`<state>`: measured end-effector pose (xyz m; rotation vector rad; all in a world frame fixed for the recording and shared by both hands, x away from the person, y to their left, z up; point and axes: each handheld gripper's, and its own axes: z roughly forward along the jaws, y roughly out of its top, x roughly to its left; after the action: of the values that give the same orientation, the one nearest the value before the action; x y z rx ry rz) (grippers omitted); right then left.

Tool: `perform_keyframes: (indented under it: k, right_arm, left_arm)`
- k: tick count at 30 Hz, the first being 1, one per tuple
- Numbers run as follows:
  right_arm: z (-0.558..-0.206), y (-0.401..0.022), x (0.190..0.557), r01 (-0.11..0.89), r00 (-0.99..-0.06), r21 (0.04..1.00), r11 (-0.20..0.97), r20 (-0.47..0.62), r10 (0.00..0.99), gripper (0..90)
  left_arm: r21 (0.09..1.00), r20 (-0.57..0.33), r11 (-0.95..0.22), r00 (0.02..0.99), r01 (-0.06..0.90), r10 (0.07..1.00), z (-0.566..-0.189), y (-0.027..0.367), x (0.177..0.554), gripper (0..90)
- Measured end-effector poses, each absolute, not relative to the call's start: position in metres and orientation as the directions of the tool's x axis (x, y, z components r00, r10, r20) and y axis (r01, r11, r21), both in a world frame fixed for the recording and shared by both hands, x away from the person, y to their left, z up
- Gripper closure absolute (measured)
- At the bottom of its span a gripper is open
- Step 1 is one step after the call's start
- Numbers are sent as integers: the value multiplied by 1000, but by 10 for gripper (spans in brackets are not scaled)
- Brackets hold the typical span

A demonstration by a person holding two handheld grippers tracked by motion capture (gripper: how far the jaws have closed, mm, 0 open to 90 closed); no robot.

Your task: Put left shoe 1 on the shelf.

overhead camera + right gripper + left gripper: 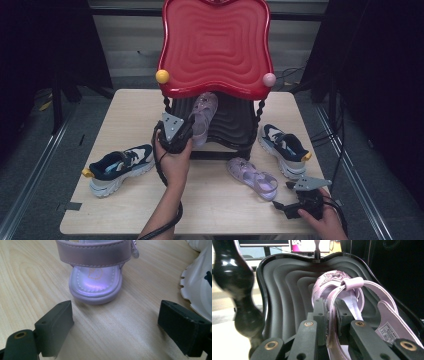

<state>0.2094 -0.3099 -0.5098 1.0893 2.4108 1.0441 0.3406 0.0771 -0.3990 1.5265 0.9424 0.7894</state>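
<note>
**A:** ok so the left gripper [329,315] has its jaws pinched tight on the strap of a lilac sandal [352,297]. That sandal lies on the dark ribbed lower shelf [287,285] of the shoe rack, toe pointing deeper in. You can spot the same sandal from above too [204,112], poking out under the red top tray [215,45].

**B:** how much room is there in that shelf?

**A:** Not loads. The shelf's raised black rim curves round the back and both sides, and a twisted black post [239,290] stands close on the left of the gripper's view. The red tray hangs over the whole thing, so the only open side is the front, toward the person.

**B:** and the other hand?

**A:** The right gripper [115,322] sits low near the table's [210,200] front right corner, jaws spread wide, holding nothing. The second lilac sandal [96,282] lies flat on the wood just ahead of the pads, heel toward them, not touching. Bare table between the pads.

**B:** anything crowding it?

**A:** A navy sneaker [284,149] just right of that sandal, its white sole at the edge of the right gripper view. Another navy sneaker [120,167] is well apart on the left side.
</note>
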Motion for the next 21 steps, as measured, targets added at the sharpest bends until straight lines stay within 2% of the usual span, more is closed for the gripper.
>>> perform_keyframes:
  k: [7,13,21]
  right_arm:
    - [-510,-310,209,527,-670,721,450,26,742,121]
    - [-510,-310,209,528,-669,721,449,27,743,121]
    - [-510,-310,209,527,-669,721,450,26,742,121]
  left_arm:
    - [992,-42,-12,416,126,908,-402,72,349,816]
    - [996,-7,-27,374,85,927,-401,62,354,815]
    - [998,-20,-1,291,70,957,-405,55,362,810]
